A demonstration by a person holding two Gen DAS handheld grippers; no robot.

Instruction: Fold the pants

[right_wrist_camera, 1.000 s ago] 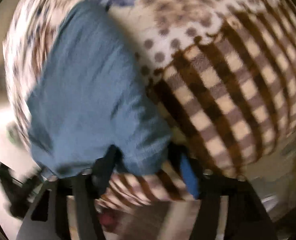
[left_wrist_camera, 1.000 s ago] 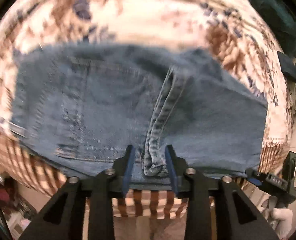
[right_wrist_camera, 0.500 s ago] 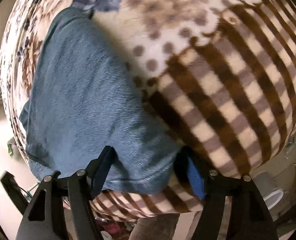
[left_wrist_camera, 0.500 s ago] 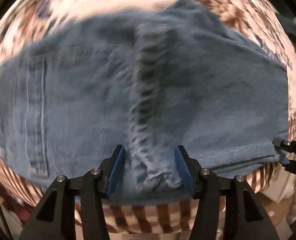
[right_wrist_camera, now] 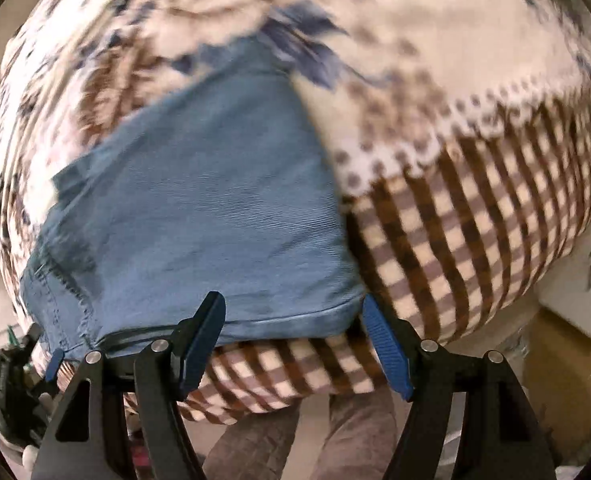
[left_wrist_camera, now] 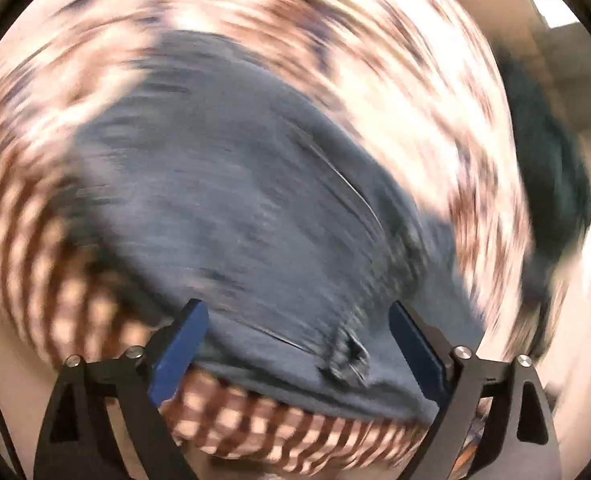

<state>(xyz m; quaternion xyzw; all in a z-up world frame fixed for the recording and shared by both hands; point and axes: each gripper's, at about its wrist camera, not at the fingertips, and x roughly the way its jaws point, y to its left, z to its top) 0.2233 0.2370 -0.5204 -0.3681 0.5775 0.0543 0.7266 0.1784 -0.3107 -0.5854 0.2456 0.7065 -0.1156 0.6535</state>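
Left gripper (left_wrist_camera: pixel 299 344): jaws spread wide, holding nothing, positioned over the near edge of the jeans (left_wrist_camera: pixel 255 208). This view is heavily motion-blurred. The jeans lie folded into a compact block on the patterned blanket (left_wrist_camera: pixel 75 264). Right gripper (right_wrist_camera: pixel 295 344): jaws spread apart, empty, at the near right corner of the jeans (right_wrist_camera: pixel 199 216), above the checked border of the blanket (right_wrist_camera: pixel 475 216).
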